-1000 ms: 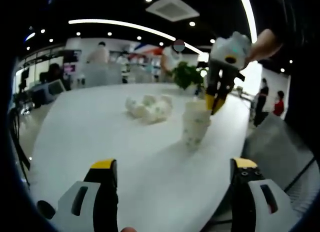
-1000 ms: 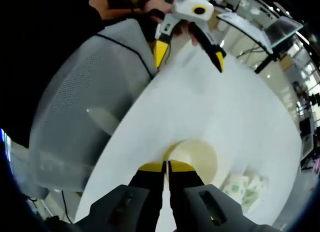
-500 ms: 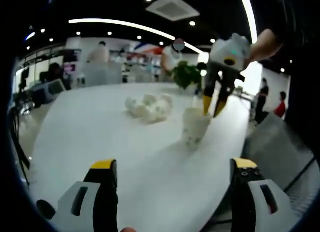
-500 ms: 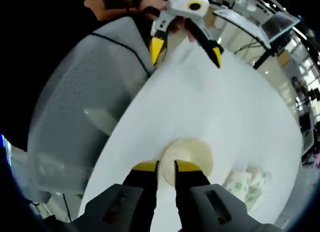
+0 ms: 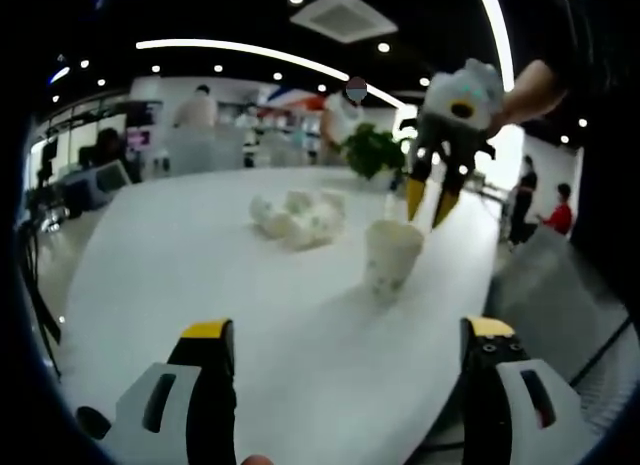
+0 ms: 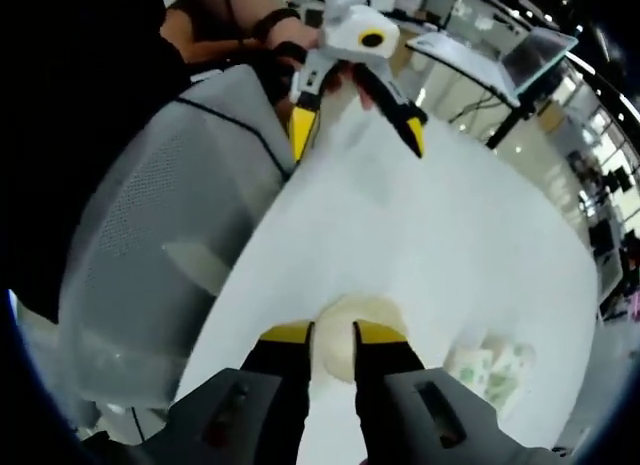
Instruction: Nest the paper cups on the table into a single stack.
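Note:
A short stack of patterned white paper cups [image 5: 390, 259] stands upright on the white table [image 5: 190, 255]. More cups [image 5: 300, 215] lie in a loose heap behind it. My right gripper [image 5: 427, 202] hangs just above the stack's rim, open and holding nothing. From above, the top cup's mouth [image 6: 352, 309] sits right under my right gripper [image 6: 333, 333], whose jaws stand slightly apart. My left gripper [image 5: 349, 330] is wide open near the table's front edge, well short of the stack. It appears open at the far table end [image 6: 357, 135].
A grey mesh chair [image 6: 150, 235] stands by the table edge beside the stack. A potted green plant [image 5: 372, 150] is at the far end. Loose cups [image 6: 490, 370] lie to the right of the stack. People stand in the background.
My right gripper has gone from shut on the top cup's rim to open. It has risen off the stack, leaving that cup nested. The left gripper has stayed put.

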`<state>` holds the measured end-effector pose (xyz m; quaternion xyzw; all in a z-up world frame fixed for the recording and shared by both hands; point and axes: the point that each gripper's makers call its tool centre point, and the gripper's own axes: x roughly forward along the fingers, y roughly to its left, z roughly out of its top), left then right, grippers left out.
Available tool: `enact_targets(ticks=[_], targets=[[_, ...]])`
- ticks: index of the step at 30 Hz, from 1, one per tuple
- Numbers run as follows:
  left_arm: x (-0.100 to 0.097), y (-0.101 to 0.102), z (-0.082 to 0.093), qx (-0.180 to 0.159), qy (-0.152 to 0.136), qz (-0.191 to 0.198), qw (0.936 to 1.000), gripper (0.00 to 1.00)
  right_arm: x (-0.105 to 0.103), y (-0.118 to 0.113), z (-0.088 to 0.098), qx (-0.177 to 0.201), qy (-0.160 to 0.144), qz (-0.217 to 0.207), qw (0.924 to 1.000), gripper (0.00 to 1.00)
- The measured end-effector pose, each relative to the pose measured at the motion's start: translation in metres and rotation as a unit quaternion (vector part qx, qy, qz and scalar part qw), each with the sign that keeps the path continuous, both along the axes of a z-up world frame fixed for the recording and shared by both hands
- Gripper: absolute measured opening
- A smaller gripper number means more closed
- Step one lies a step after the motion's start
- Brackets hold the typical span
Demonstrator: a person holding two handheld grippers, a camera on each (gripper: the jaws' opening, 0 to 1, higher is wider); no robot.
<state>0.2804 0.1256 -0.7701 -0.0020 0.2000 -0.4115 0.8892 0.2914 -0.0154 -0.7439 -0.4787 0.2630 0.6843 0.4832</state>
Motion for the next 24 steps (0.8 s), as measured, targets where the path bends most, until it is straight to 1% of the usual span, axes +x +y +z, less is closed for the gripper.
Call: enact_targets(ticks=[11,16,22,24], targets=[[0.002,-0.001,0.004,0.003,-0.005,-0.007,1.0,0.91,0.003,-0.004,0.011,0.02,-0.011,-0.014,0.9996,0.13],[0.002,-0.002,0.006,0.004,-0.006,-0.009,0.9999,0.91,0.004,-0.005,0.014,0.027,-0.01,-0.023,0.9993,0.14],[0.0,-0.004,0.006,0.005,-0.005,-0.011,0.9999,0.91,0.008,-0.008,0.021,0.041,-0.005,-0.048,0.998,0.17],[0.001,-0.004,0.005,0.006,-0.005,-0.011,0.9999,0.91,0.011,-0.01,0.023,0.045,-0.008,-0.052,0.9976,0.17]])
